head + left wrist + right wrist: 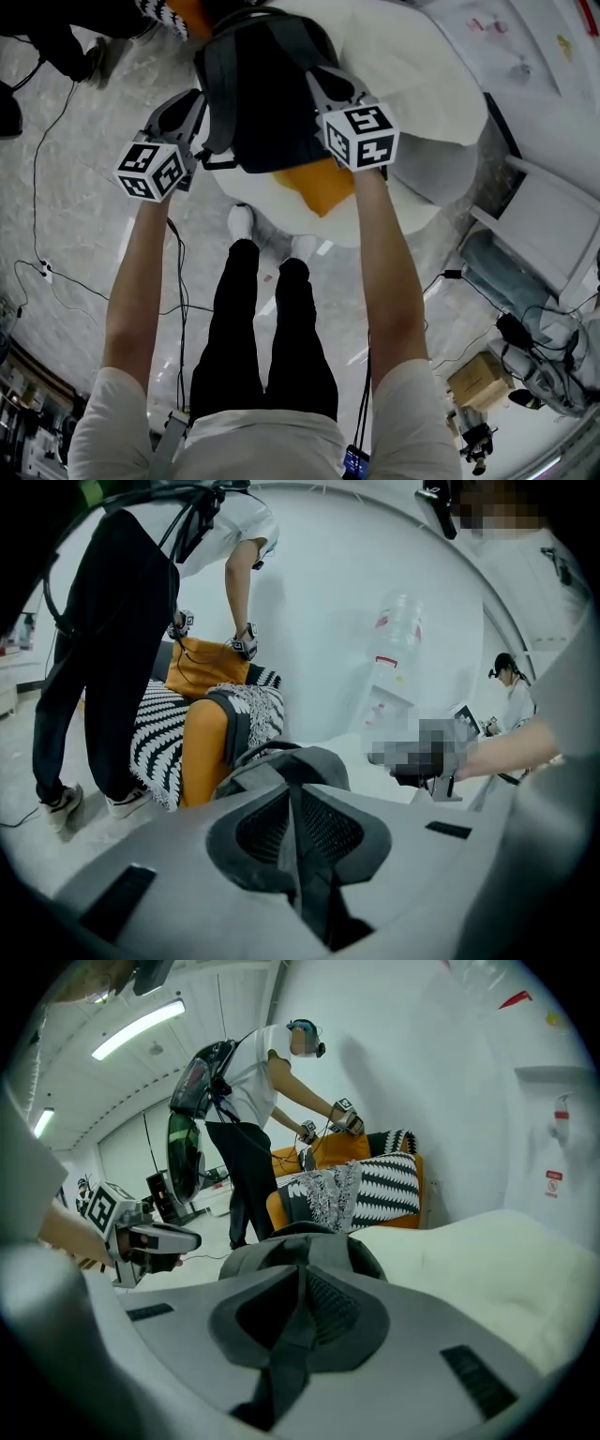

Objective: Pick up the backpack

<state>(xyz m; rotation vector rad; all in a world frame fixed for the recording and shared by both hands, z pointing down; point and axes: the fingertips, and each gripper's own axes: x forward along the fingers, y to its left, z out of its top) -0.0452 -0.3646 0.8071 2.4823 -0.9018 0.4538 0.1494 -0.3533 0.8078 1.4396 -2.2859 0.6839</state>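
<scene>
- Pale marbled floor (pixel 75 244) lies beneath you, with thin black cables (pixel 178 272) trailing across it.
- Ahead of your feet sits a large white beanbag cushion (pixel 412 84) with an orange patch (pixel 323 187) on its near side.
- The dark grey backpack (pixel 267 103) is between your two outstretched arms, over the white cushion. Whether it rests on the cushion or hangs clear of it cannot be determined.
- Your left tool (pixel 298 808) is clenched on the backpack by a grey webbing strap (pixel 300 864) that runs down between its pads.
- Your right tool (pixel 302 1288) is likewise clenched on the backpack, with a second strap (pixel 281 1354) pinched between its pads.
- Both marker cubes, left (pixel 150 170) and right (pixel 361 136), face up toward the head view.
- Beyond the backpack, another person (pixel 112 649) in black trousers bends over an orange sofa (pixel 202 747) carrying black-and-white zigzag cushions (pixel 155 728), well apart from you.
</scene>
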